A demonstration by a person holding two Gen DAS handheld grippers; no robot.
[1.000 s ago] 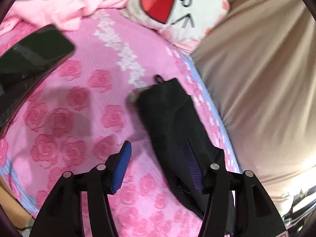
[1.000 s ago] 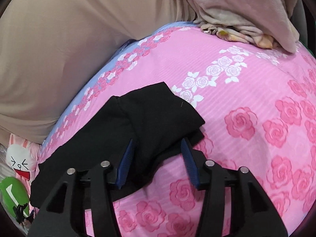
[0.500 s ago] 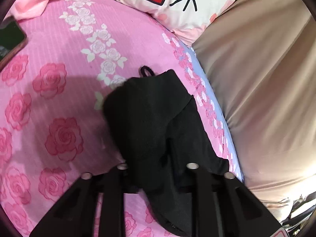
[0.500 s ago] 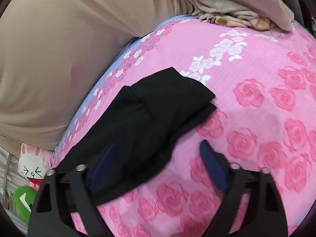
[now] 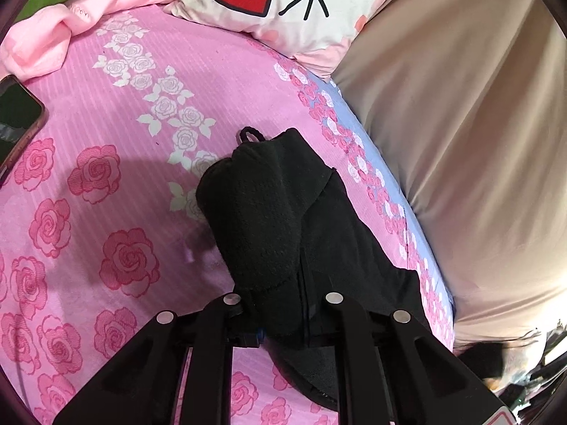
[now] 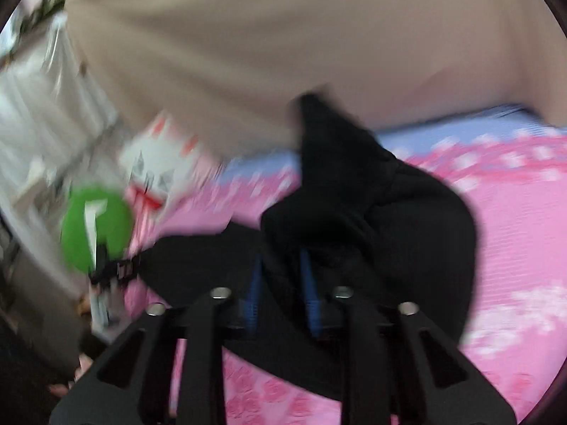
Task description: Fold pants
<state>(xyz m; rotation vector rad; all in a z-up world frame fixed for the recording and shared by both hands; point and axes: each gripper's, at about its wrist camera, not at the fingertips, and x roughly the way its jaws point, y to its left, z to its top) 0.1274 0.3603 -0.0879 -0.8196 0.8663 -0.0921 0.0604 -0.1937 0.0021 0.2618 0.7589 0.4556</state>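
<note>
The black pants (image 5: 283, 219) lie bunched on the pink rose bedsheet (image 5: 106, 177), near the bed's edge. A small cord loop sticks out at their far end. My left gripper (image 5: 280, 318) is shut on the near end of the pants, and the fabric covers its fingertips. In the blurred right wrist view the pants (image 6: 372, 212) are raised in a fold. My right gripper (image 6: 280, 283) is shut on that fold, with cloth between its blue pads (image 6: 306, 283).
A cartoon-face pillow (image 5: 290, 3) and a pink cloth (image 5: 53, 35) lie at the far side. A phone (image 5: 14, 124) lies at the left. The person's beige clothing (image 5: 478, 141) fills the right. A green round object (image 6: 95, 226) shows at the right wrist view's left.
Both grippers have closed on the pants. The left one moved forward over the near end. The right one swung fast to the left and lifted a fold; its view is now blurred.
</note>
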